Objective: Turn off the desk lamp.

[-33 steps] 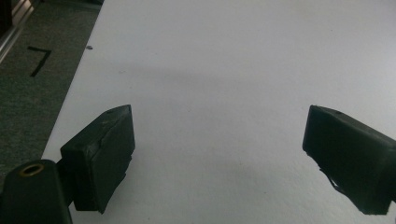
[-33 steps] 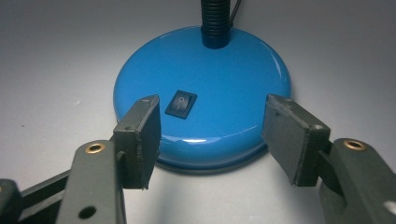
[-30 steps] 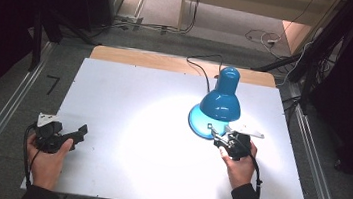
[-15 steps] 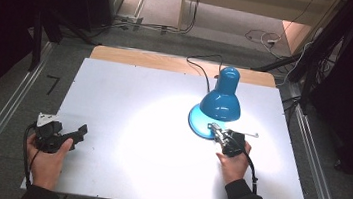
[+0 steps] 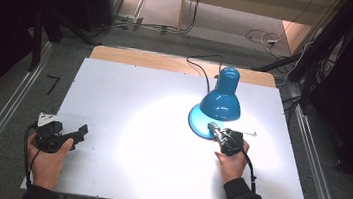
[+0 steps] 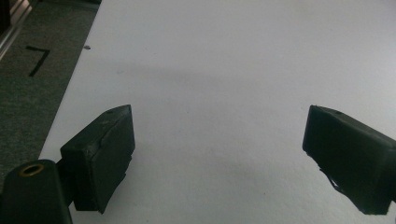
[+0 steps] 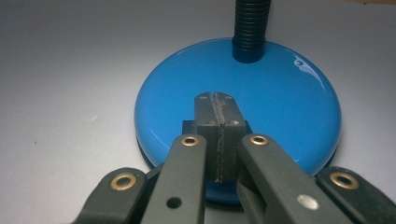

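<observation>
A glossy blue lamp (image 5: 220, 104) with round base (image 7: 238, 123) and ribbed neck (image 7: 252, 28) is seen right of centre on the matte white surface (image 5: 120, 173). The right gripper (image 7: 215, 107) is held with jaws pressed together above the base; the left gripper (image 6: 219, 154) is spread wide.

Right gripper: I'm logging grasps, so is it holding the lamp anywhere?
No. The right gripper is shut with nothing between its jaws, its tips over the blue lamp base. The left gripper is open and holds nothing.

One lamp (image 5: 220, 102), two grippers (image 5: 214, 130)

High view overlooks the table (image 5: 129, 99); gripper views skim it, seemingly close.
</observation>
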The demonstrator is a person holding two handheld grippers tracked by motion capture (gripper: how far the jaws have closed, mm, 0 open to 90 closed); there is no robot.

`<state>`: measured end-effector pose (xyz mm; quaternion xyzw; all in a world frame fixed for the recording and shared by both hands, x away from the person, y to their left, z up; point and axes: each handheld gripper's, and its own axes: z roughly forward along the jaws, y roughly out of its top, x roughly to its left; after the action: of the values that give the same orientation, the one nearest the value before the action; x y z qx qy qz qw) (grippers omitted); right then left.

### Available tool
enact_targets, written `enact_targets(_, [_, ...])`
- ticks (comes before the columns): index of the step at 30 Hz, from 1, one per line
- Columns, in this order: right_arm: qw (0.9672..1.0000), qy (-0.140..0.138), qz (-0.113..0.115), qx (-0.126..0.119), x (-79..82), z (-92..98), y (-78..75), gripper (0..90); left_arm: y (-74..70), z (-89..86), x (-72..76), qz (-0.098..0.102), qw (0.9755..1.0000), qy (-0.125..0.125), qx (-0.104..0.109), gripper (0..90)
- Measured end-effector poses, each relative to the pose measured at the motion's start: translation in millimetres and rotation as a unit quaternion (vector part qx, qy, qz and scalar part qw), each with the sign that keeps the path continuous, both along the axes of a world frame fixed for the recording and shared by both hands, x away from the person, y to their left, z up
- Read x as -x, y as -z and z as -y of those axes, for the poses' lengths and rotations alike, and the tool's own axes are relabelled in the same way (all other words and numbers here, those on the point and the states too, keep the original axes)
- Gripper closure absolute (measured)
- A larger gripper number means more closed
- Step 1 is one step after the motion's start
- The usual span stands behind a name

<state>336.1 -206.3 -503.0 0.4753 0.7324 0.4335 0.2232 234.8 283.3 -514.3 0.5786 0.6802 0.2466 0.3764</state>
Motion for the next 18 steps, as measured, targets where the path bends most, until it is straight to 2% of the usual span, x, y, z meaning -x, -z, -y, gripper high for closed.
enact_targets(6, [1.0000, 0.002, 0.000, 0.006, -3.2, -1.7, 3.0, 87.8, 0.3, -0.4, -0.2, 0.000, 1.0000, 0.000, 0.001, 10.2])
enact_targets(10, [1.0000, 0.003, -0.002, 0.001, -5.3, -2.3, 3.5, 87.9, 0.1, 0.2, -0.2, 0.000, 1.0000, 0.000, 0.000, 10.2])
enact_targets(18, [0.9999, 0.003, 0.006, 0.013, -5.5, -4.0, 3.5, 88.0, 0.0, 0.7, -0.1, 0.001, 1.0000, 0.001, 0.001, 10.2])
